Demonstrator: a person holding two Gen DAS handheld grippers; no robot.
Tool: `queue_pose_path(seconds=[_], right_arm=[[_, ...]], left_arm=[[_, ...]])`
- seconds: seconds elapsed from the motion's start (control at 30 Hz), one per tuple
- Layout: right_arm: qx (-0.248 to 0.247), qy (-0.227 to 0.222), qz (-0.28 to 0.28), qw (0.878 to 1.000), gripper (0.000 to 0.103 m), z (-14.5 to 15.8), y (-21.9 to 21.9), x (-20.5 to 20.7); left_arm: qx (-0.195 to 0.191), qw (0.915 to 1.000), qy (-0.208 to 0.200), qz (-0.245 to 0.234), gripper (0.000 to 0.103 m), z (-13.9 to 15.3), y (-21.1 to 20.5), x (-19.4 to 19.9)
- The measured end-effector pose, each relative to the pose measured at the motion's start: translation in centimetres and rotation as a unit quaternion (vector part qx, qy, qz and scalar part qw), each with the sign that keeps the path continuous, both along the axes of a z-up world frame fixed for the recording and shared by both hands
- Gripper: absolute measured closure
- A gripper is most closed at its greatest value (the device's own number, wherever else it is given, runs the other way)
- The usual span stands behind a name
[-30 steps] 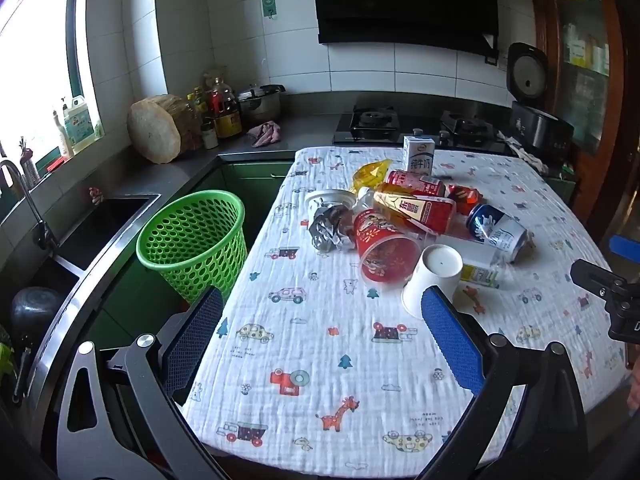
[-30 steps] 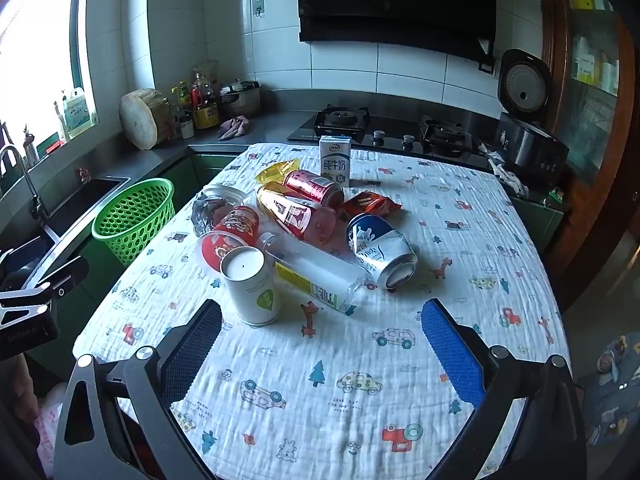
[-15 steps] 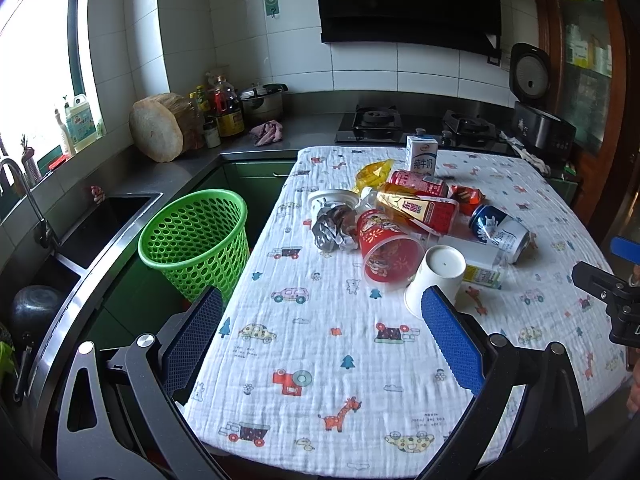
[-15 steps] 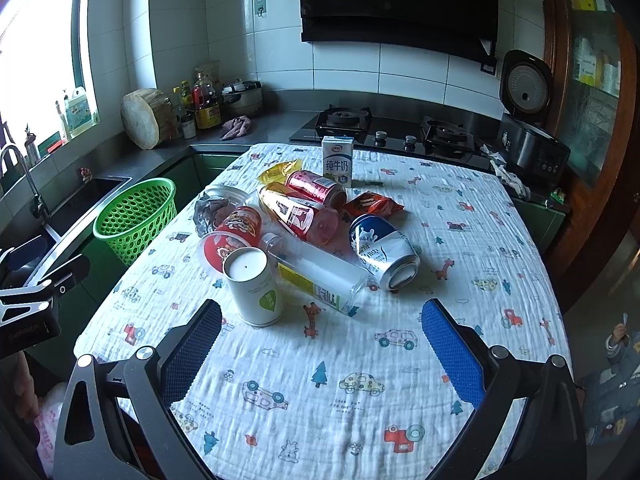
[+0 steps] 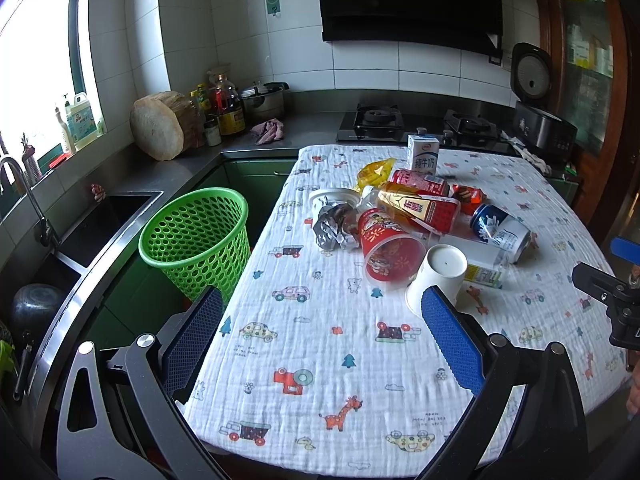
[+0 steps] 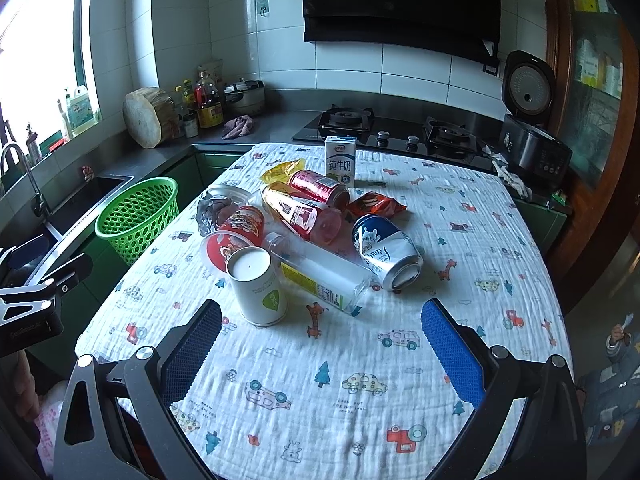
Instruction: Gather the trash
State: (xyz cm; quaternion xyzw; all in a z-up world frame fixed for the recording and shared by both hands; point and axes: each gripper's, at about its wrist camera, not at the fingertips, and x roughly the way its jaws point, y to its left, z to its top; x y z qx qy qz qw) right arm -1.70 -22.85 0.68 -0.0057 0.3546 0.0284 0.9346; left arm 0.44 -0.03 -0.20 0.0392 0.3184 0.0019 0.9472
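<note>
Left wrist view: the left gripper (image 5: 322,330) is held wide open above the near edge of the table, nothing between its blue pads. A printed white tablecloth (image 5: 320,344) covers the table. The trash is seen heaped near the middle: an upside-down white paper cup (image 5: 438,276) nearest the gripper, a red plastic cup (image 5: 390,250) on its side touching it, crumpled foil (image 5: 334,226) just left of that, a blue-and-white can (image 5: 500,232) lying to the right, a red drink carton (image 5: 420,206) on its side, a red can (image 5: 418,182) behind it, a yellow wrapper (image 5: 374,172), and a milk carton (image 5: 423,155) upright at the far end. A green perforated basket (image 5: 196,236) is noted off the table's left edge, beside the sink (image 5: 100,220).

Right wrist view: the right gripper (image 6: 320,336) is likewise spread wide and empty, over the near cloth, well short of the pile. A clear plastic bottle (image 6: 320,270) is seen lying between the paper cup and the blue-and-white can, touching both. A red snack wrapper (image 6: 376,206) lies behind the can. The left gripper's body shows at the left frame edge
</note>
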Motion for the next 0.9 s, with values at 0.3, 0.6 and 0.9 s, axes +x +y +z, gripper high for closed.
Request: queue_pose_path(seconds=[0.3,0.6,0.9], right_arm=[[0.001,0.000,0.000,1.000,0.006,0.02,-0.07,0.00],[0.000,0.000,0.000,1.000,0.006,-0.01,-0.15,0.02],[0.001,0.000,0.000,1.000,0.006,-0.02,-0.15,0.11]], left_arm=[[0.000,1.0000,0.000,0.000,0.005,0.07,0.05,0.03],[-0.001,1.0000,0.000,0.001,0.005,-0.06,0.18,0.00],[-0.001,1.0000,0.001,0.003,0.005,-0.23,0.13,0.02]])
